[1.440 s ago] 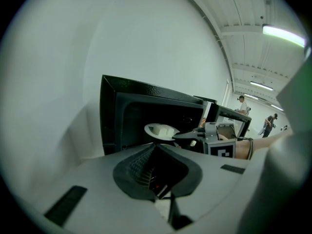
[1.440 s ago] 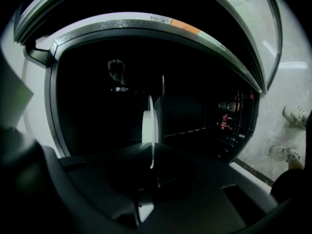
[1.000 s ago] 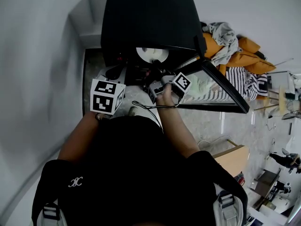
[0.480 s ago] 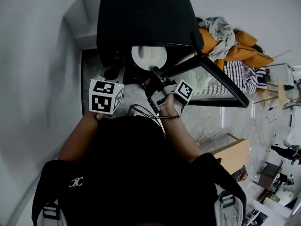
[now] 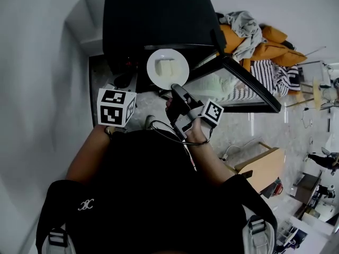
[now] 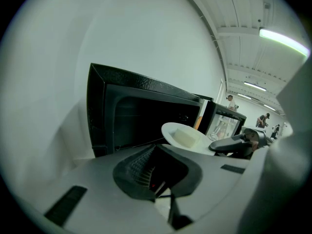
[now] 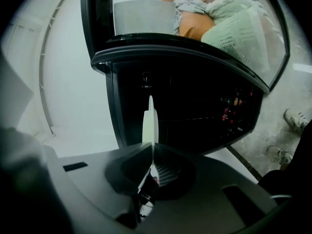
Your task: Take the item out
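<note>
From the head view, the white plate (image 5: 154, 72) with a pale block (image 5: 167, 66) on it sits at the mouth of the black microwave (image 5: 153, 20). The far half of the plate lies under the front edge of the casing, and the near rim is pinched by the right gripper (image 5: 175, 88). The plate lies straight ahead of that gripper's tips, toward the cavity, so the way out is probably straight back toward the person. The open door (image 5: 249, 89) swings off to the right and stands clear of that line. In the left gripper view, the left gripper (image 6: 158, 182) has its jaws pressed together with nothing between them. It points at the microwave's left side, and the plate (image 6: 168, 129) and its block (image 6: 186, 136) hang up and to its right, apart from it (so the right hand is the one that matters here). The right gripper view shows the plate edge-on as a thin pale blade (image 7: 148, 123) rising from the closed pads, with the dark cavity (image 7: 195, 111) behind it. The grip takes only the rim, so the weight hangs out past the tips, and any roll of the wrist could tip the block.
</note>
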Motion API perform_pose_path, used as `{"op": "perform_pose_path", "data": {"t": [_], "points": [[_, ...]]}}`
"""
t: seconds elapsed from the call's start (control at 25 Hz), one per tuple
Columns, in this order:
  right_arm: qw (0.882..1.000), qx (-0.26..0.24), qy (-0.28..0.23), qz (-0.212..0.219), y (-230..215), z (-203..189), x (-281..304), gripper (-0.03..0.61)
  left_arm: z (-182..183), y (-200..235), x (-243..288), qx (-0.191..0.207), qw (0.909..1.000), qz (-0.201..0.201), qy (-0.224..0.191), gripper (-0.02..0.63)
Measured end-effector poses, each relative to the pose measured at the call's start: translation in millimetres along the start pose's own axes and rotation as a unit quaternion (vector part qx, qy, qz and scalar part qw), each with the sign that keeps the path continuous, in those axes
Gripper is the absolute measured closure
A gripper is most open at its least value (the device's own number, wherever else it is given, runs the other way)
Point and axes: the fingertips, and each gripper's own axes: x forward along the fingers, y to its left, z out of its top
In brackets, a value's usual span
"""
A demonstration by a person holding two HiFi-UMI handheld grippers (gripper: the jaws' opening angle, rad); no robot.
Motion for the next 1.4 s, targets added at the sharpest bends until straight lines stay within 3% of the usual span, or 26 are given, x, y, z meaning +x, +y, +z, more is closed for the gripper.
{"op": "perform_pose_path", "data": {"t": [0.68,1.4], "points": [[0.999,-0.035,0.007,-0.01,-6,-3,-35,0.558,-6,-11,16,0.0,0.9999,-0.015,0.009,0.606],[0.999,-0.032,0.006,-0.014,-8,-1,-34,0.558,-9,-19,13,0.0,0.9998,-0.017,0.008,0.606]]}}
